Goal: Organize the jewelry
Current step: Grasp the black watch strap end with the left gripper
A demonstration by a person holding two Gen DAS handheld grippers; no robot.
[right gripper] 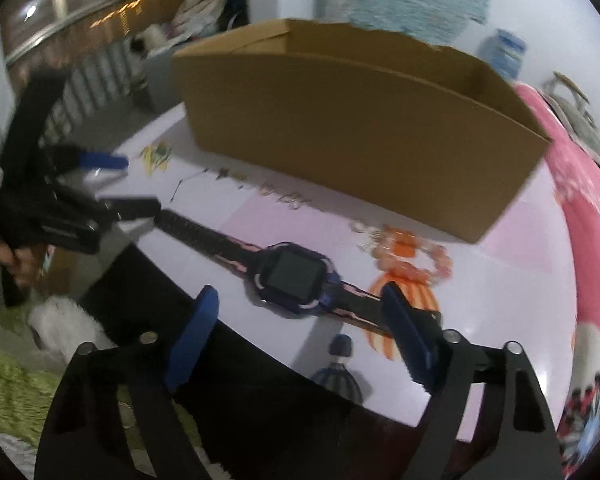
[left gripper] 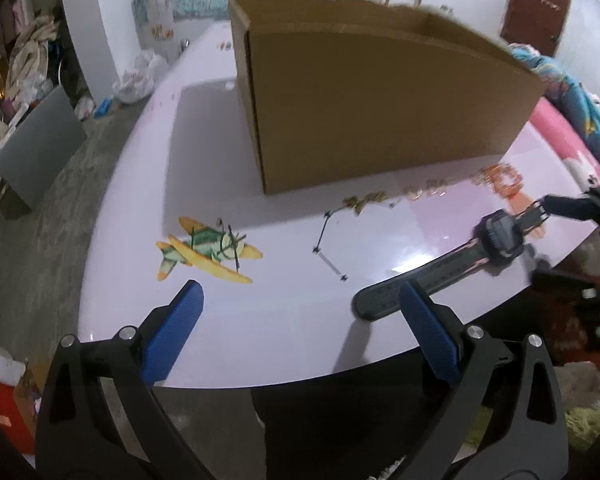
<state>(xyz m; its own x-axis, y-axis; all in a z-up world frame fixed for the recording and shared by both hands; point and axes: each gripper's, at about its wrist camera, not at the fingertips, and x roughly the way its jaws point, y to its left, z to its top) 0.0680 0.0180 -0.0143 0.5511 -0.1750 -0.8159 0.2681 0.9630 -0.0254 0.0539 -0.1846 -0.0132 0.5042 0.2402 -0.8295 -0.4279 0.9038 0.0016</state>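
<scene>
- Left gripper (left gripper: 300, 312): jaws apart, empty, above the surface (left gripper: 284, 332).
- Right gripper (right gripper: 300, 320): jaws apart around the watch (right gripper: 292, 276) strap, not clamped.
- Box (left gripper: 380, 112) behind.

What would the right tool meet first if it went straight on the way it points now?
Probably the smartwatch on the table: its case lies just ahead between the open right tool's fingers. Depth is unclear.

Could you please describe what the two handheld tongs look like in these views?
Both the left tongs and the right tongs look alike: two matte black angular plastic arms with cut-out slots and round silver bolt heads at the joints, each ending in a flat, textured blue finger pad. No cables or markings show.
</scene>
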